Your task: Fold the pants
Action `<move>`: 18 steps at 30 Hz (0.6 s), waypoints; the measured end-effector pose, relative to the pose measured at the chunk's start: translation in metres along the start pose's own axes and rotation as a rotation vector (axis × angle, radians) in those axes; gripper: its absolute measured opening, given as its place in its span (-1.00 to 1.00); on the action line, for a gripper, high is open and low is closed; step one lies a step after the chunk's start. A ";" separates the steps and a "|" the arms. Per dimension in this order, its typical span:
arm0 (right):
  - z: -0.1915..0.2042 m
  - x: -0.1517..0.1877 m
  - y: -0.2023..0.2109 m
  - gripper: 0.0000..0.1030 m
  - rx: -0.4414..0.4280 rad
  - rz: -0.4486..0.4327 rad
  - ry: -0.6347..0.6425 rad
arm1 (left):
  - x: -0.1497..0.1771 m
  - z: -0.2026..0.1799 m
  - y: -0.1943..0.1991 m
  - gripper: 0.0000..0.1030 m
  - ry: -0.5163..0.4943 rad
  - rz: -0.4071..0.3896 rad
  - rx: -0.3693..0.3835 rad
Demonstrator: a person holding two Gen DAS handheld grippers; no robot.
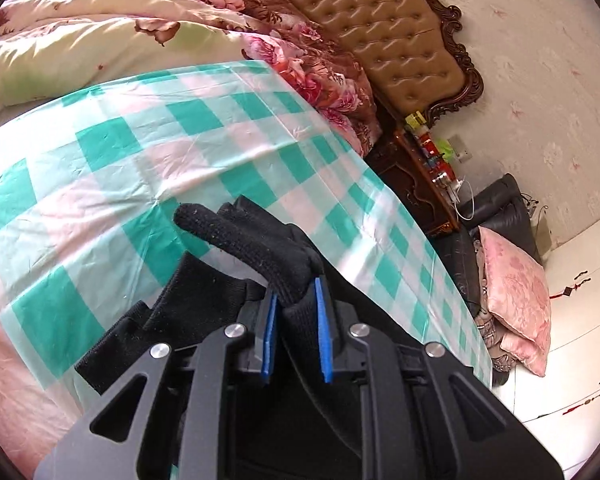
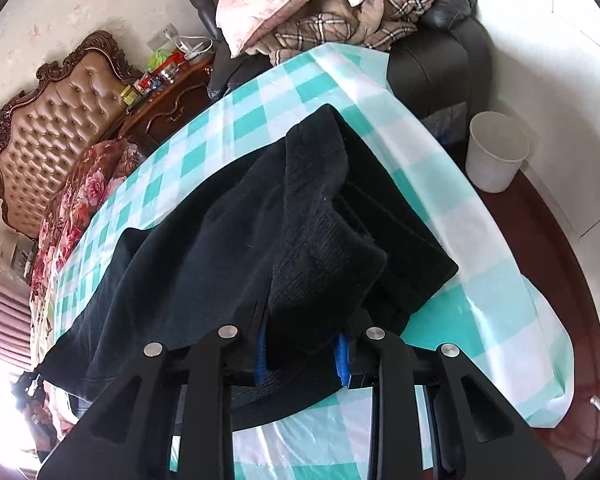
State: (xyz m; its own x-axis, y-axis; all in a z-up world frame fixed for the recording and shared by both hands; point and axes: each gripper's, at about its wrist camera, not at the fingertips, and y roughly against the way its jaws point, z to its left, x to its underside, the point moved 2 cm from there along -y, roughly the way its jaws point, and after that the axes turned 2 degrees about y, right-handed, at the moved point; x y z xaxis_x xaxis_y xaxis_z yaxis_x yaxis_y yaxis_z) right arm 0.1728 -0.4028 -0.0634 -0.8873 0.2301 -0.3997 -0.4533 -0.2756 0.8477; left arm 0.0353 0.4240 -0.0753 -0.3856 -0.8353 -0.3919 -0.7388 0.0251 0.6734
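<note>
Left gripper (image 1: 296,312): clamped down on a bunched-up ribbed bit of the black pants (image 1: 256,248) — the blue pads (image 1: 323,332) squeeze the knit from both sides, and a roll of it sticks out past the fingertips.

Right gripper (image 2: 302,350): same deal, jaws pinched on a thick wad of the pants (image 2: 204,248), with the blue pads (image 2: 342,356) only peeking out at the edges of the fabric.

Pants location: spread across the green-and-white checked sheet (image 2: 252,120), one folded end draped toward the right gripper, the rest trailing off to the left in the right wrist view.

Sheet: crinkly, plastic-looking, covering the bed.

Background stuff: floral quilt (image 1: 112,28) piled behind the sheet, tufted tan headboard (image 1: 384,28), dark wooden nightstand (image 2: 176,96) with clutter on top, pink pillow (image 1: 516,292) on a dark armchair (image 2: 440,56) — and a white bucket (image 2: 494,152) on the floor beside the bed.
</note>
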 end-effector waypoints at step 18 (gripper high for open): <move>-0.032 -0.007 -0.017 -0.64 0.016 0.013 0.002 | 0.085 0.080 0.035 -0.71 0.163 0.068 0.024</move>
State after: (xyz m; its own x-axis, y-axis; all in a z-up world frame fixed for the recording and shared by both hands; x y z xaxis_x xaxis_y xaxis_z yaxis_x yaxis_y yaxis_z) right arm 0.1845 -0.4293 -0.0861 -0.8935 0.2243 -0.3891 -0.4400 -0.2636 0.8584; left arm -0.0674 0.3976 -0.1355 -0.3419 -0.9090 -0.2383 -0.7281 0.0960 0.6787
